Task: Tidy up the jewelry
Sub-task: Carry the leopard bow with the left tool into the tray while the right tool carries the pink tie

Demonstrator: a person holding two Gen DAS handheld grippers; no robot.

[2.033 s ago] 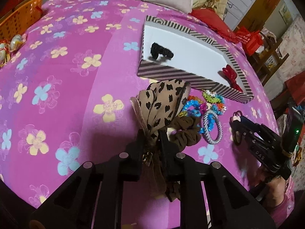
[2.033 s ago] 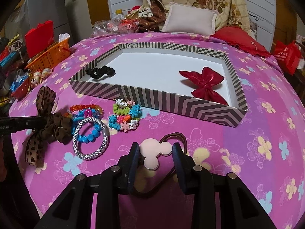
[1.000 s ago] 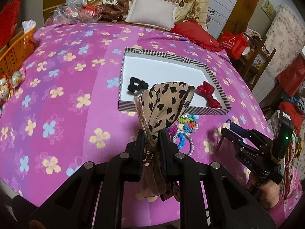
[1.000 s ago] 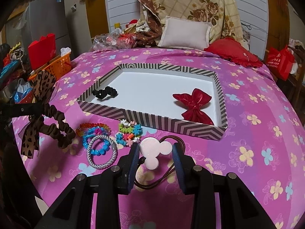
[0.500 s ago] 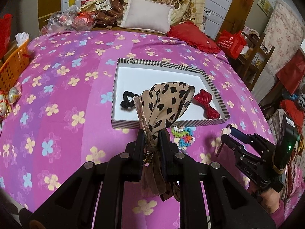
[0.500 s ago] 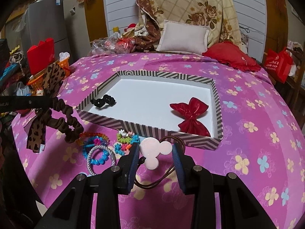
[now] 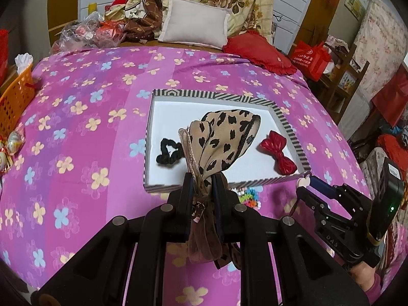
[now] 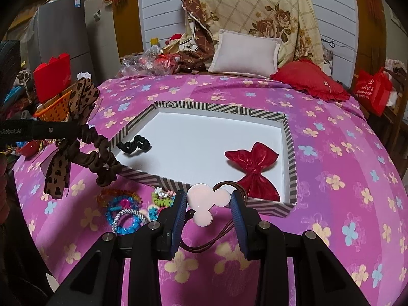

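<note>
My left gripper (image 7: 202, 186) is shut on a leopard-print bow scrunchie (image 7: 219, 140) and holds it in the air near the front of the striped tray (image 7: 224, 96). In the right wrist view the scrunchie (image 8: 84, 150) hangs by the tray's left corner (image 8: 132, 125). My right gripper (image 8: 207, 204) is shut on a hair tie with a pink mouse-shaped charm (image 8: 205, 201), above the bedspread in front of the tray. A black scrunchie (image 8: 136, 145) and a red bow (image 8: 252, 168) lie in the tray.
Beaded bracelets and hair ties (image 8: 125, 211) lie on the pink flowered bedspread (image 7: 76, 127) in front of the tray. An orange basket (image 7: 12, 99) stands at the left edge. Pillows (image 7: 193, 24) and bags line the far end.
Both grippers have risen and moved toward the tray with their items. The leopard scrunchie was lifted off the bedspread and now hangs over the tray's near edge.
</note>
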